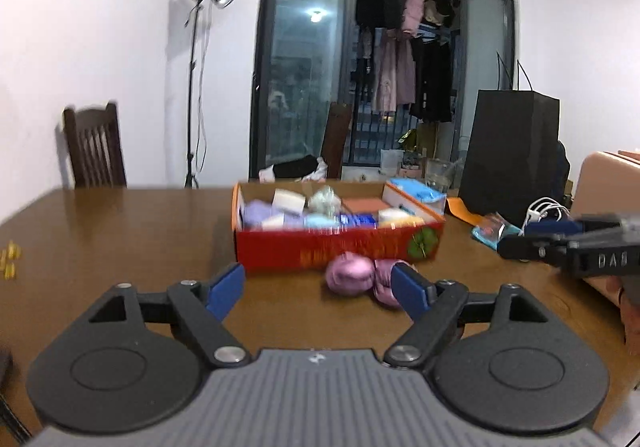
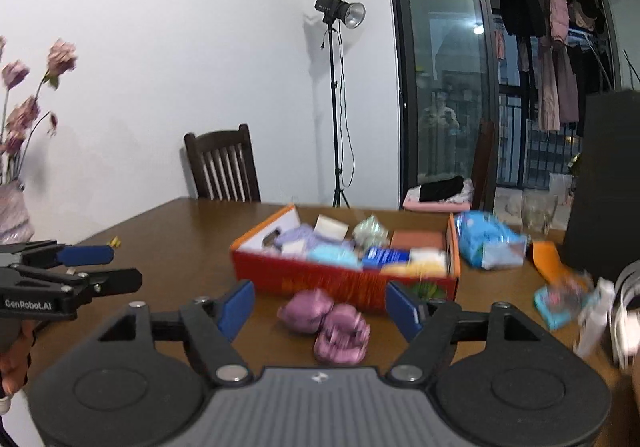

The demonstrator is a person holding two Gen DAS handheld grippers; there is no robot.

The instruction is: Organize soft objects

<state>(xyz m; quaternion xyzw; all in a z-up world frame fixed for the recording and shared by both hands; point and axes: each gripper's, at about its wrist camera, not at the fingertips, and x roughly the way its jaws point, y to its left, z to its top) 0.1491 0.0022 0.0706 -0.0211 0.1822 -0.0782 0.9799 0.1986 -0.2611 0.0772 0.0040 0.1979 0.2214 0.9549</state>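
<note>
From the left wrist camera, the left gripper [image 1: 318, 289] stood wide over the wooden table [image 1: 120, 231] with nothing between its blue pads. Two pink fabric bundles [image 1: 356, 279] lay on the table just in front of the red cardboard box [image 1: 336, 247]; the right pad covered part of the farther-right bundle. The box held soft items in lilac, white, pale blue and orange, too blurred to name singly. At the right edge the right gripper [image 1: 516, 237] entered from the side, its body cut off by the frame. A tall black paper bag [image 1: 508, 155] stood behind it, and a blue packet [image 1: 416, 195] lay beside the box.

From the right wrist camera, the right gripper [image 2: 320, 309] also stood wide and empty, and the pink bundles [image 2: 324, 327] lay touching each other on the table between its pads but clear of them. The box [image 2: 344, 279] sat just beyond. The left gripper [image 2: 120, 267] showed at the left edge, partly cropped. Objects at the far right were smeared beyond recognition.
</note>
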